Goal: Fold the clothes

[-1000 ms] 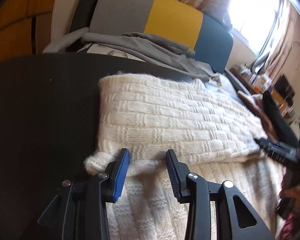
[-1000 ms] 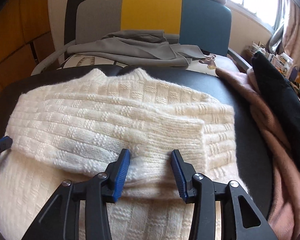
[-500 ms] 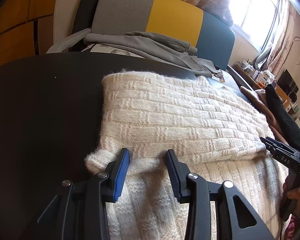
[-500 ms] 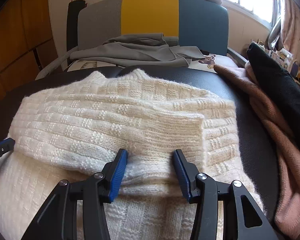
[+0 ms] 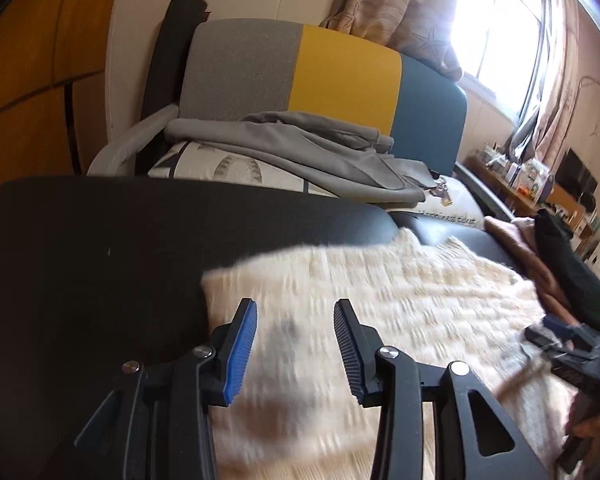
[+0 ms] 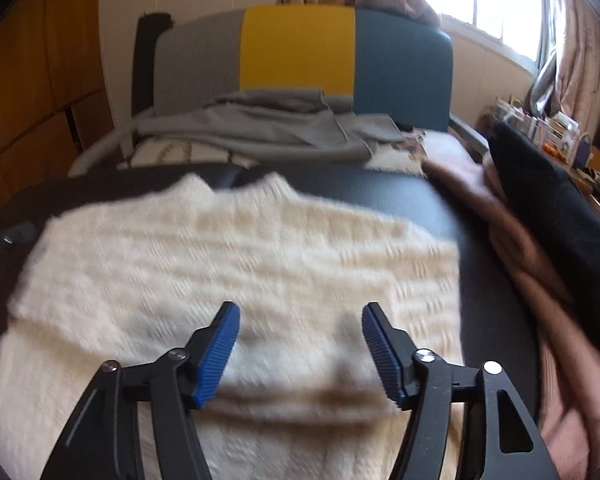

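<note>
Spread wide and pinching nothing: left gripper (image 5: 294,344) above the left end of the cream knit sweater (image 6: 236,264), right gripper (image 6: 300,344) above its right part, just in from the right-hand edge. Directly below and ahead of both sets of fingers, blurred, spread across the black padded table (image 5: 100,248), long axis running left to right along the near edge, neckline toward the far edge. Neither nearer; likely a two-handed hold next. Beyond, at the right edge, a pink garment (image 6: 540,280) and a dark one (image 6: 548,196); farther still, grey clothing (image 6: 260,128) on a striped chair (image 6: 300,48).
</note>
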A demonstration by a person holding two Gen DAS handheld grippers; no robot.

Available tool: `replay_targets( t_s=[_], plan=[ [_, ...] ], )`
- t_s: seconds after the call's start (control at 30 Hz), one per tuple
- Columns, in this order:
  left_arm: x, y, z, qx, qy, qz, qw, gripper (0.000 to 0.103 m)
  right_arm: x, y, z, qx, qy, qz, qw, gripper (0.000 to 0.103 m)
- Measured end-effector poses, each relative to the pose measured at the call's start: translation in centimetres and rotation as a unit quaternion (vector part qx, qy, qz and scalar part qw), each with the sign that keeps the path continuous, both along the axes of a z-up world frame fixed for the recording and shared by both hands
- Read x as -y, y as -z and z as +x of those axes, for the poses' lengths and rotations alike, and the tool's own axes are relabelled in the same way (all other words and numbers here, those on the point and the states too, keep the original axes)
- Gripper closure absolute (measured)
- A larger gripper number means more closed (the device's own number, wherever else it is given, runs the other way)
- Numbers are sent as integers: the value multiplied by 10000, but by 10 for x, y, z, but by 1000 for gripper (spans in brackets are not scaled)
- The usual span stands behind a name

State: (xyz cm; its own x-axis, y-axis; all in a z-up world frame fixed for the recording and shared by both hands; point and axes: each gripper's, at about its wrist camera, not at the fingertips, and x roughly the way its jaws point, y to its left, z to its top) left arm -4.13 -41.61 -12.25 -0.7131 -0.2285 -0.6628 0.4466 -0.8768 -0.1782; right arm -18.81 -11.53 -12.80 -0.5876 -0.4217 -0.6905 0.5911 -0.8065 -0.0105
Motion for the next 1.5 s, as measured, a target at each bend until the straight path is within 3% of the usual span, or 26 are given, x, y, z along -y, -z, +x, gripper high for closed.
replay_targets(
  t_s=[0.1,0.33,0.5,0.67,1.3,1.43,1.5],
  plan=[
    [8,4,-19,189,42,-82,9998,62,24,-6,-7,-90,-300,94,9995,26],
    [18,37,-32,522,-10,130,9986,61,47,28,-26,260,-470,372,9979,24],
    [21,47,-31,410,-63,272,9988,58,34,41,-36,609,-223,71,9979,5],
    [18,51,-31,380,-132,197,9990,57,38,44,-33,498,-131,140,9986,1],
    [17,50,-38,489,-140,55,9987,56,35,42,-36,588,-102,30,9982,0],
    [16,33,-24,551,-450,132,9974,57,31,36,-35,732,-151,64,9972,0],
    [10,18,0,287,-563,178,9978,56,20,25,-27,763,-155,-25,9970,0]
  ],
)
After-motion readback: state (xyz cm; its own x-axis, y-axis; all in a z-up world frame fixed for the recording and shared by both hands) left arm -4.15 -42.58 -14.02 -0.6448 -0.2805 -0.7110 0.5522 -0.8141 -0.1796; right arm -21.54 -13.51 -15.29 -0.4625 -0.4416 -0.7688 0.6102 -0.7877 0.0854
